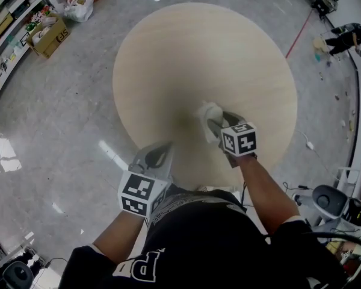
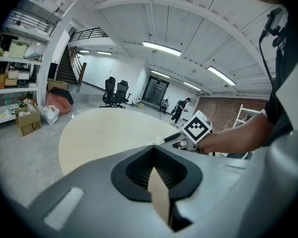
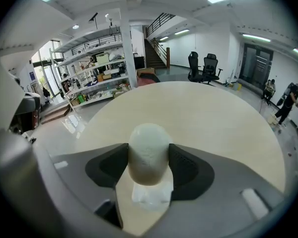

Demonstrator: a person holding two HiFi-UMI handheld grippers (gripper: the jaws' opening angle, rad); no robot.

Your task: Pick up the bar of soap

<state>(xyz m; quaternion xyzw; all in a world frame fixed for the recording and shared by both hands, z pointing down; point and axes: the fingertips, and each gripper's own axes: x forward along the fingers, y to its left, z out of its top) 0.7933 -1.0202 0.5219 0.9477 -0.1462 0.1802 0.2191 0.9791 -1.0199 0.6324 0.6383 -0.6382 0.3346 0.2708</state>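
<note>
While the left gripper (image 1: 158, 155) hangs at the near edge of the round table (image 1: 198, 53), jaws closed together on nothing, the right gripper (image 3: 149, 158) has its pads pressed on both sides of the pale bar of soap (image 3: 149, 148), just over the tabletop. The grasp looks made, so a steady straight lift should come next. Only a white "P" on the dark shirt (image 1: 138, 268) is readable; the print on the cardboard box (image 1: 48, 38) is too small.

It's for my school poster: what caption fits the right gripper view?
Right gripper shut on a pale soap bar over the round table.
</note>
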